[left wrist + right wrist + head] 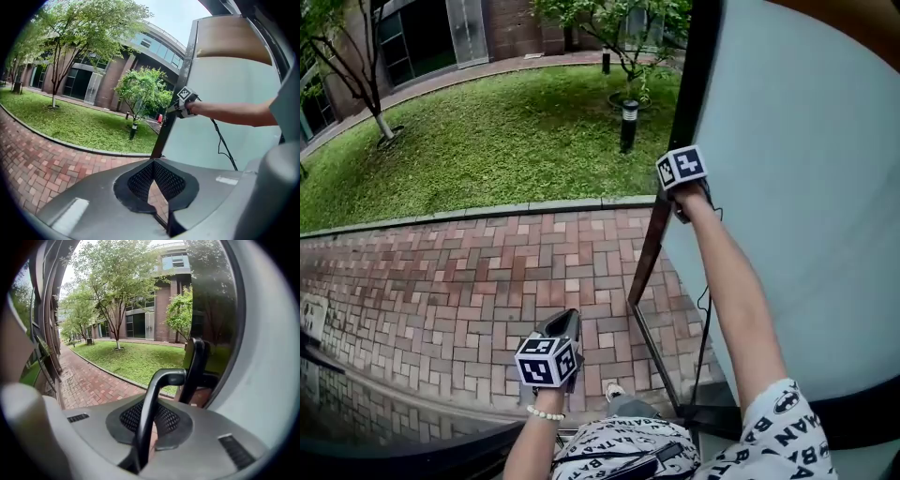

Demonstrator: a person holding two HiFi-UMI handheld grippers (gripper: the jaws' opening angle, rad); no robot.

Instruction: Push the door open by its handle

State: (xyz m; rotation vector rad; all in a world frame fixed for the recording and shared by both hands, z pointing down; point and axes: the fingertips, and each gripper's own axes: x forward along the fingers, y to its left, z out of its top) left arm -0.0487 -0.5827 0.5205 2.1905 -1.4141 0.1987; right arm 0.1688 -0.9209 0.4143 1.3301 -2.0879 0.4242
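The right gripper (680,192) is held out at arm's length against the dark edge of the frosted glass door (797,187). In the head view its marker cube and the hand cover the jaw tips and the door handle. The right gripper view shows the grip plainly. The jaws are clamped on the black curved door handle (154,394), which rises between the mesh pads and bends over toward the door frame. Its lower end is lost under the gripper body. A thin cable (705,309) hangs from that wrist. The left gripper (555,328) sits low and well apart from the door, above the brick paving (441,281), and its jaws are closed together on nothing (157,187). Beyond the paving lies a lawn (487,131) with a bollard lamp (628,122). The door's top and right side are cut off.
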